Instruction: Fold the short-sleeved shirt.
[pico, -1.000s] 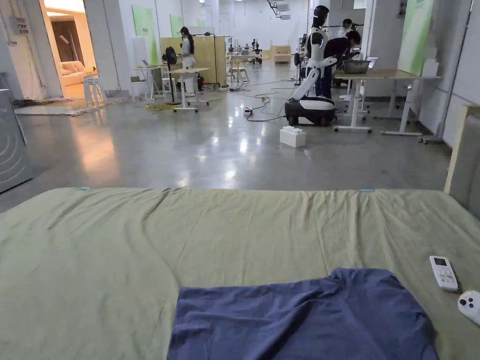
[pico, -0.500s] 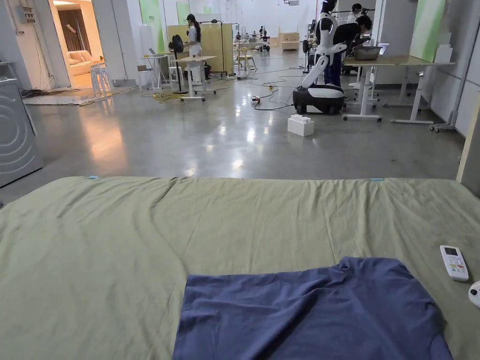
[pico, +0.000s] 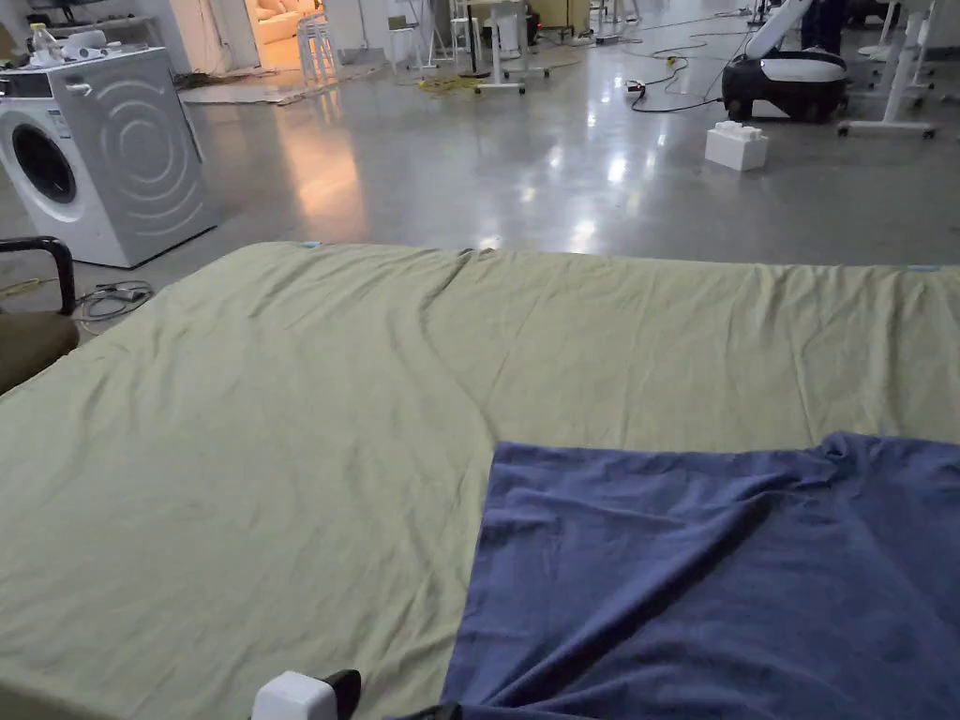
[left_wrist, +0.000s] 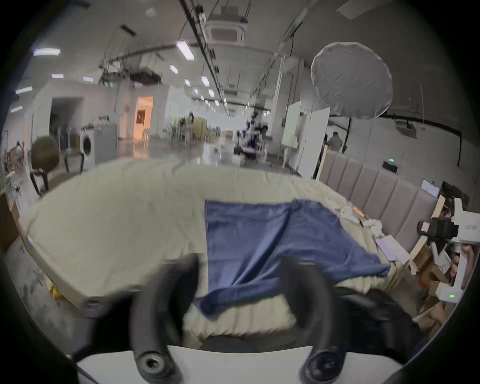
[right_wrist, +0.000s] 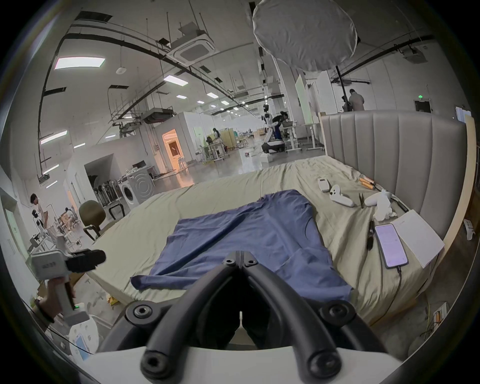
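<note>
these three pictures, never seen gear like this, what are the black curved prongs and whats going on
A person holds a hand-held gripper in each hand; the prongs are its two jaws. One picture comes from a camera on the person's head, the others from cameras riding on each gripper. The left gripper has its jaws apart; the right gripper has its jaws closed together, holding nothing. A blue shirt lies spread flat on a bed with a green sheet, not yet folded. A phone and a remote control lie near the headboard.

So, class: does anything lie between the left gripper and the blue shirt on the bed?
Nothing visible does. The left gripper, jaws apart, hangs just off the bed edge, with the shirt hem straight ahead.
</note>
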